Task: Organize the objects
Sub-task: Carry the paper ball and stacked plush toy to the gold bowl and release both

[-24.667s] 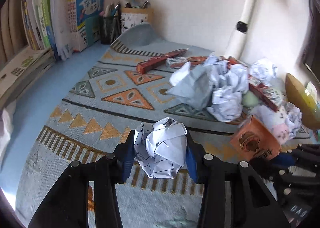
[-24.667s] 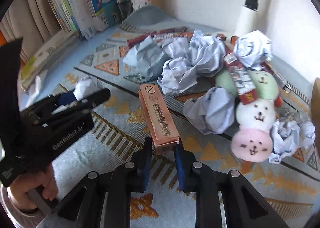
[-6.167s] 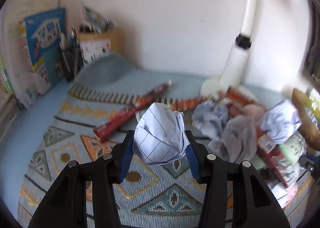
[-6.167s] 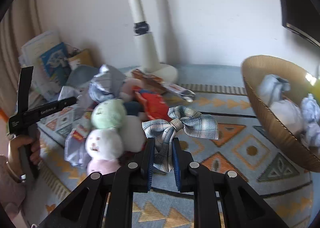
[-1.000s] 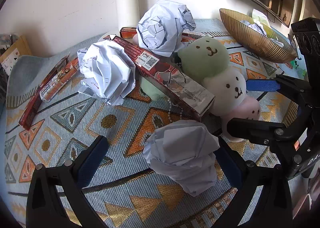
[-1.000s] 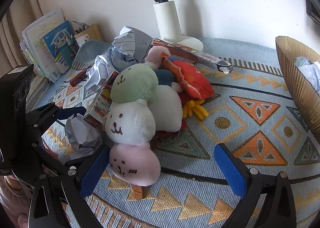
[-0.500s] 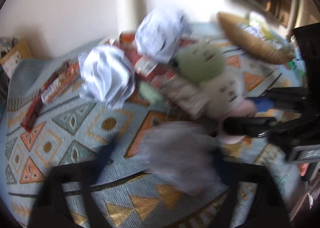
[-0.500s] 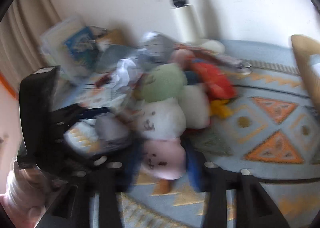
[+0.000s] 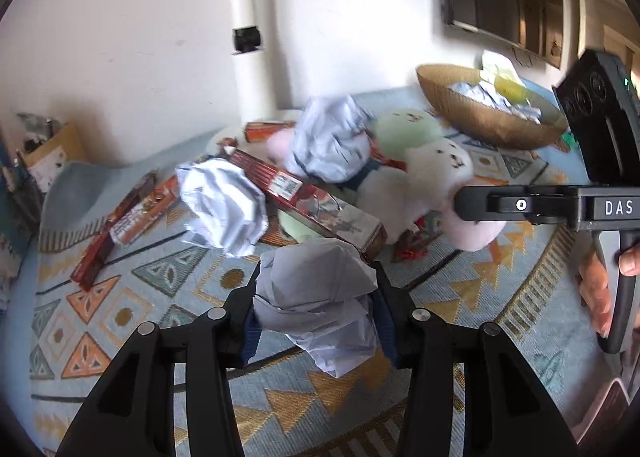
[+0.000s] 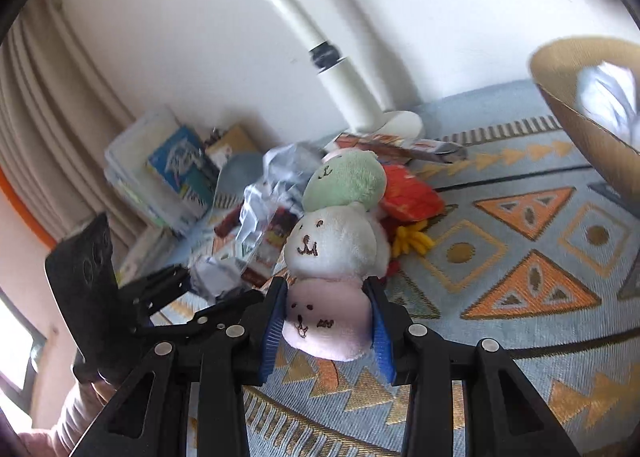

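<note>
My left gripper [image 9: 316,321] is shut on a crumpled paper ball [image 9: 316,297], held just above the patterned rug [image 9: 132,289]. My right gripper [image 10: 326,331] is shut on the pink end of a plush toy [image 10: 332,245] made of pink, white and green balls with drawn faces; the toy rises tilted from the jaws. In the left wrist view the right gripper's finger [image 9: 516,204] lies across the plush toy [image 9: 424,177]. Two more crumpled paper balls [image 9: 224,209] rest in the pile by a long red box [image 9: 312,201].
A golden woven bowl [image 9: 480,121] with crumpled papers stands at the right, also visible as the bowl [image 10: 576,109] in the right wrist view. A white lamp post [image 10: 352,89] rises by the wall. Red packets [image 9: 124,217], books [image 10: 172,173] and a red-orange plush [image 10: 408,197] lie around.
Both grippers went from wide open to shut: the left onto the paper ball, the right onto the plush's pink end. Both have lifted and tilted upward, with more wall in view.
</note>
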A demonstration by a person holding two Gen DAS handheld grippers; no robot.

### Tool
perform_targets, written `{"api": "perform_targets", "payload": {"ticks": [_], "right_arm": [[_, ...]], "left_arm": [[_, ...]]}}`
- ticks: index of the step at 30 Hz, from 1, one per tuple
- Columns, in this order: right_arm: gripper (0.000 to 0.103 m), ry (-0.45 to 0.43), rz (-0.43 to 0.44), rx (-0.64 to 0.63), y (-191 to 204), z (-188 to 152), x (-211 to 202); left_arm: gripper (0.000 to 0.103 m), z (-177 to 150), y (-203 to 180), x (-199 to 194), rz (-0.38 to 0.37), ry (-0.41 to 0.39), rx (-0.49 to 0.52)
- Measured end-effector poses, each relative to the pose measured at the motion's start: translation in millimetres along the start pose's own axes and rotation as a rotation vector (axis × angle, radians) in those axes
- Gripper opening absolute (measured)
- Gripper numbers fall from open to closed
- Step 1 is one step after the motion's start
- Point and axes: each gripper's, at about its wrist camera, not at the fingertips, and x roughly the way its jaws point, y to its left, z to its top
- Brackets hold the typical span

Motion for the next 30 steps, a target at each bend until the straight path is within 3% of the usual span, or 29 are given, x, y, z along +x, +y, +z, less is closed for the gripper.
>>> {"api": "perform_targets", "payload": {"ticks": [6,14,30], "right_arm": [[0.038,-0.038,0.011,-0.024,8,4,-6],[0.038,-0.126,0.033,0.006,5,8,-24],[0.038,-0.209,0.097,0.070,-12,34,-78]], "left_arm": [[0.045,-3,12,-8,0.043,-0.035,-0.059],[0.045,-3,10,-23,0.140,-0.102,-0.056],[0.045,66,-28,-52,0.077,-0.196,-0.069]]}}
